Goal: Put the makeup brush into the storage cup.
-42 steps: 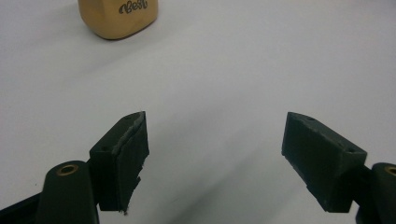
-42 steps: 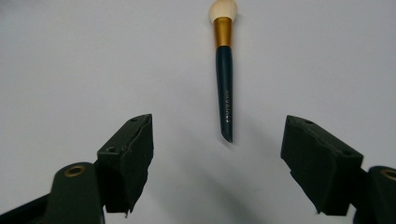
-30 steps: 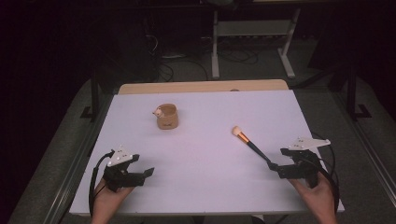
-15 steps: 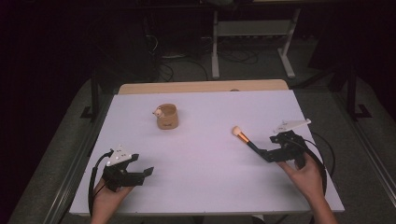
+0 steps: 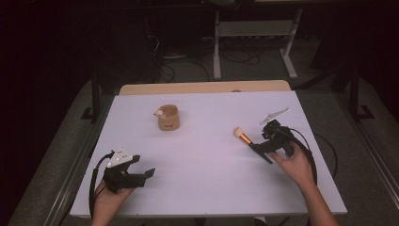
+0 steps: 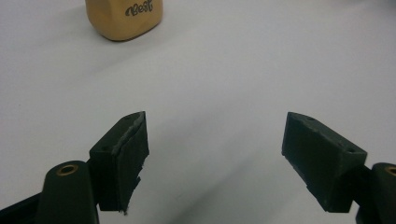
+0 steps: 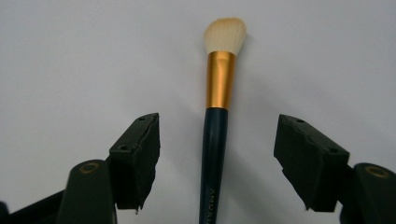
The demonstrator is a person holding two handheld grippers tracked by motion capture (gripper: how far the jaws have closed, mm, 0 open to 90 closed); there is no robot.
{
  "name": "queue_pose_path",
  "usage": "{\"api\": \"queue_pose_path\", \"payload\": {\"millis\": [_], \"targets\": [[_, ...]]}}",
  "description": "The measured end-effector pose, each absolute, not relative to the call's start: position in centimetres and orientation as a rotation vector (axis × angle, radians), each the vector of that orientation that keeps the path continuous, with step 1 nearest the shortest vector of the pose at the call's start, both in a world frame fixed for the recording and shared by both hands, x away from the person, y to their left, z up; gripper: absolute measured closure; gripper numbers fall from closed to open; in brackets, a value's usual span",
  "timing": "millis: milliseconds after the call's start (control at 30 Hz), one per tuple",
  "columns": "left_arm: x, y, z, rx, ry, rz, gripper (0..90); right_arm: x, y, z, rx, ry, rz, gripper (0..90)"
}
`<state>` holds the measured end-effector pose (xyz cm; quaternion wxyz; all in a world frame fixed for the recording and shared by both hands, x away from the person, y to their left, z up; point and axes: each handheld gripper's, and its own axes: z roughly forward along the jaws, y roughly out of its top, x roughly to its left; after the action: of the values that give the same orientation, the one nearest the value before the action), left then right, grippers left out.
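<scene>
While the makeup brush point(image 7: 215, 126) lies flat on the white table point(image 5: 202, 188) at centre right of the high view, the right gripper point(image 7: 217, 158) straddles its dark handle, jaws apart and just now closing, not touching it. The brush appears light, rigid and slick-handled with soft bristles; grip mid-handle, below the gold ferrule. The left gripper point(image 6: 224, 154), lower left, stands open and empty.

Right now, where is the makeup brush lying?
In the high view the makeup brush lies flat on the right half of the white table, bristles toward the tan cup. Its dark handle runs between the open jaws of the right gripper, untouched.
</scene>
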<state>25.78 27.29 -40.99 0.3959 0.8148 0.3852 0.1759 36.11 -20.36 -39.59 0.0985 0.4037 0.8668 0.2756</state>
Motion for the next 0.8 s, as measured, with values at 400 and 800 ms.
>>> {"api": "queue_pose_path", "payload": {"millis": [400,800], "targets": [[25.9,27.1,-41.0,2.071,0.964,0.444,22.4,37.7,-19.8,-41.4,1.234,2.640,0.725,44.5],[25.9,27.1,-41.0,2.068,0.967,0.440,22.5,38.4,-18.6,-42.7,1.225,2.681,0.606,63.0]]}}
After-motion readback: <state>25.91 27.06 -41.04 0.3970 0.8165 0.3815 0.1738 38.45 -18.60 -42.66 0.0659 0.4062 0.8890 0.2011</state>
